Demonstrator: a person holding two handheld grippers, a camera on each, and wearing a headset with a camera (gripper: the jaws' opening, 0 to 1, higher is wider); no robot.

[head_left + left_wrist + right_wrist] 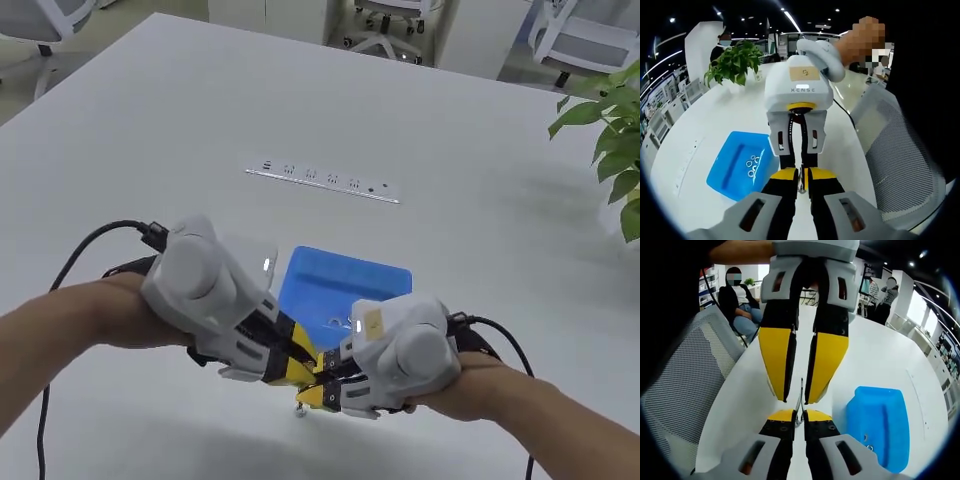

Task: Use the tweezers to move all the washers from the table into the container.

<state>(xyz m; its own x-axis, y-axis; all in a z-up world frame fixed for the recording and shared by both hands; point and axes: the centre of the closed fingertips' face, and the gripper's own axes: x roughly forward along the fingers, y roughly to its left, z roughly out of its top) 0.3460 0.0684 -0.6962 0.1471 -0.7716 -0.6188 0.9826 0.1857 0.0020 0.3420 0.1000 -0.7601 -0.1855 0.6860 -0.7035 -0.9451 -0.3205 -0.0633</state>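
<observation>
Two grippers meet tip to tip beside the container (725,172) holding washers (752,167): the right gripper (799,417) clamps the tweezers (801,392); the left gripper (804,176) straddles them, fingers barely parted, grip unclear, probably to reseat them.

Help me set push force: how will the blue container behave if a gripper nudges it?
The blue container looks like a shallow, thin-walled plastic tray, so probably light. On the smooth white table it would likely slide rather than tip, given its low, wide shape. The few washers inside add little weight and may skitter.
</observation>
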